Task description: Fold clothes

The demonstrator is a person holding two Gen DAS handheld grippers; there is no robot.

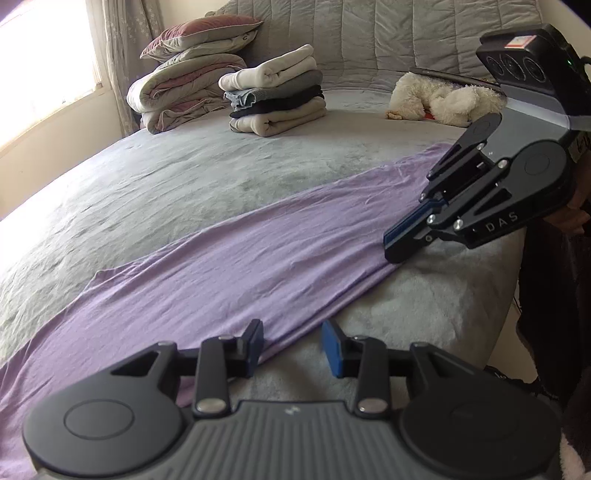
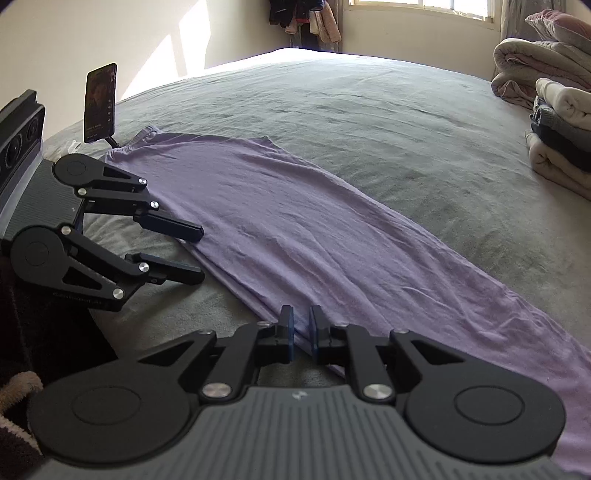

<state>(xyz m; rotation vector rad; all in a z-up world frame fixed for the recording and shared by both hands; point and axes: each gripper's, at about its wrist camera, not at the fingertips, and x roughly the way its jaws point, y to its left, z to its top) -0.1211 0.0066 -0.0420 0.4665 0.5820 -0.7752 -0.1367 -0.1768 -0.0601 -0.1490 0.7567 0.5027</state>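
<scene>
Left claw (image 1: 291, 343) stood part open astride the shirt (image 1: 236, 258) edge, gripping nothing; right claw (image 2: 302, 334) barely open over the hem, pads off. Should pinch both layers squarely before lifting

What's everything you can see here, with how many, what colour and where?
garment: one, lilac, spread flat along the near edge of the bed
bed: one, grey cover, fills both views
clothes stack: one pile, white, grey, black and beige, far side of the bed
quilts: one folded pile, grey and pink, beside the clothes stack, near the window
plush toy: one, white, by the headboard
phone: one, black, upright on a stand at the bed edge, screen lit
hanging clothes: several, dark and pink, far wall
left gripper: jaws open over the garment's edge
right gripper: jaws narrowly apart, garment's edge between them
</scene>
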